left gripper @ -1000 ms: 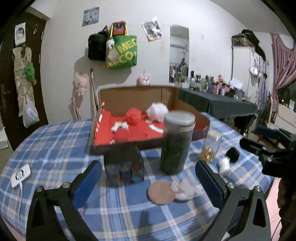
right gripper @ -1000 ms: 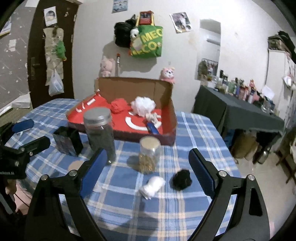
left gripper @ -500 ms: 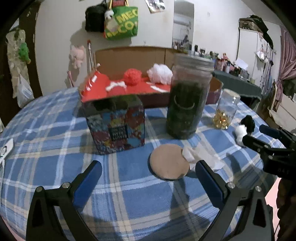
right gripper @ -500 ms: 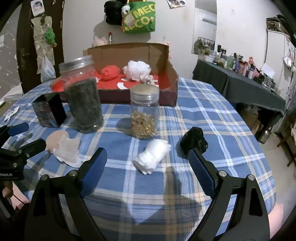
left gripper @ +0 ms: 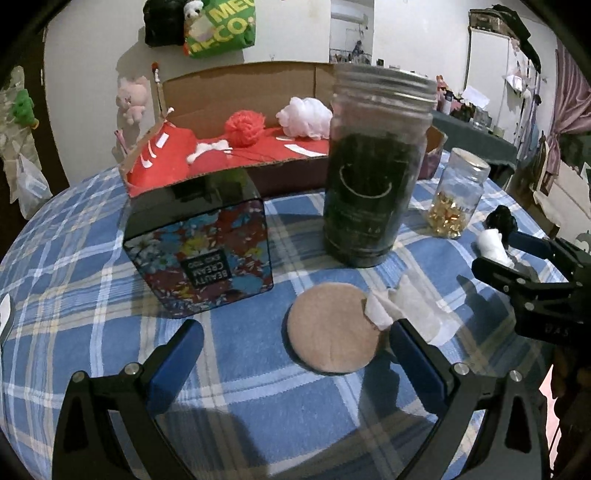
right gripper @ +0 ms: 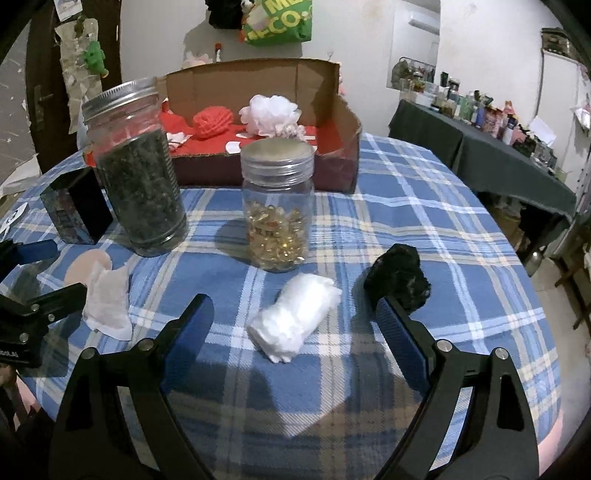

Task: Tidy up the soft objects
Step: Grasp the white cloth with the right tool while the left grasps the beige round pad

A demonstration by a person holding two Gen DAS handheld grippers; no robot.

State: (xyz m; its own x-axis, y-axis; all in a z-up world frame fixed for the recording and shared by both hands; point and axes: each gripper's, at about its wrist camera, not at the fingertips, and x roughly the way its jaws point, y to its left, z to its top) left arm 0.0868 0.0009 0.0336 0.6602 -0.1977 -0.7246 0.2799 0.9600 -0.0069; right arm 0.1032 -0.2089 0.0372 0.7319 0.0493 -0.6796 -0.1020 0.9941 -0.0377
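From the left wrist, the left gripper [left gripper: 291, 350] tilted down over the checked tablecloth [left gripper: 92, 295], jaws wide and empty, framing a round tan pad [left gripper: 328, 328] overlapped by a crumpled white tissue [left gripper: 410, 306].

From the right wrist, the right gripper [right gripper: 295, 325] angled down likewise, jaws wide, a white wad [right gripper: 295, 317] lying between them untouched; a black fluffy lump [right gripper: 399, 273] sat at its right finger's tip.

Tall jar [right gripper: 138, 173]: you see it upright on the checked tablecloth [right gripper: 424, 221], full of dark stuff.
Small jar [right gripper: 276, 206]: it stands beside the tall one, with golden capsules inside.
Flowered tin [left gripper: 201, 254]: near the tall jar.
Green bag [left gripper: 221, 27]: hanging on the wall.
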